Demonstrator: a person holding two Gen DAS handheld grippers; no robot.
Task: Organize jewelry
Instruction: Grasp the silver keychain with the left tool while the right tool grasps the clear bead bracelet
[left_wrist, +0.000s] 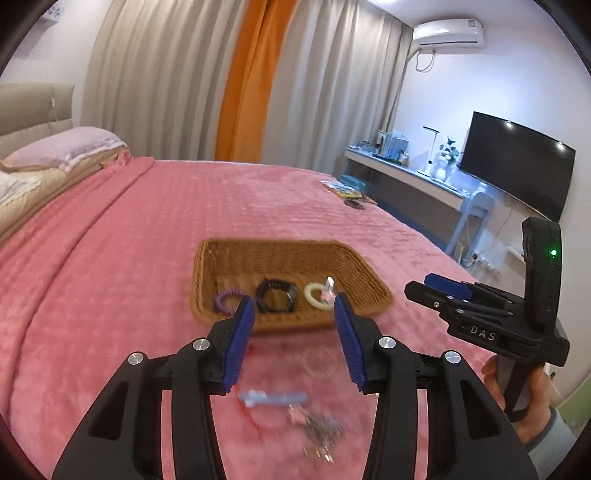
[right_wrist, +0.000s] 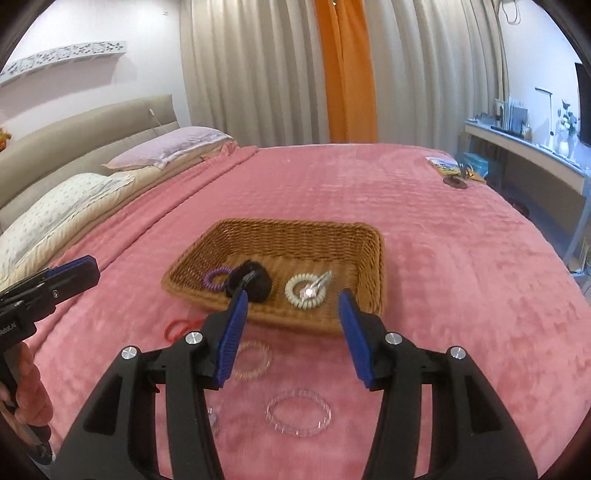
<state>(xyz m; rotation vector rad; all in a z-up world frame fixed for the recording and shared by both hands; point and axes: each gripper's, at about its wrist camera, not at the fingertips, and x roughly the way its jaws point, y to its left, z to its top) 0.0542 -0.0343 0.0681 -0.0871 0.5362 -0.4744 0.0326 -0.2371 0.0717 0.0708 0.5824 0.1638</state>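
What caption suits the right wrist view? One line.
Open right gripper hovers before a wicker basket holding coil hair ties, clear bracelets on the pink blanket.

Pink-covered bed (right_wrist: 406, 206), beige curtains (right_wrist: 258, 74), wall TV (left_wrist: 517, 166), perhaps desk (left_wrist: 406, 173) below.

Each claw (left_wrist: 293, 306) is matte black with ribbed blue pads (left_wrist: 240, 343) and silver screw heads. The right claw (left_wrist: 428, 288) bears white "DAS" lettering and a green light. A sleeve (left_wrist: 554, 428) at its wrist looks grey, perhaps pale blue.
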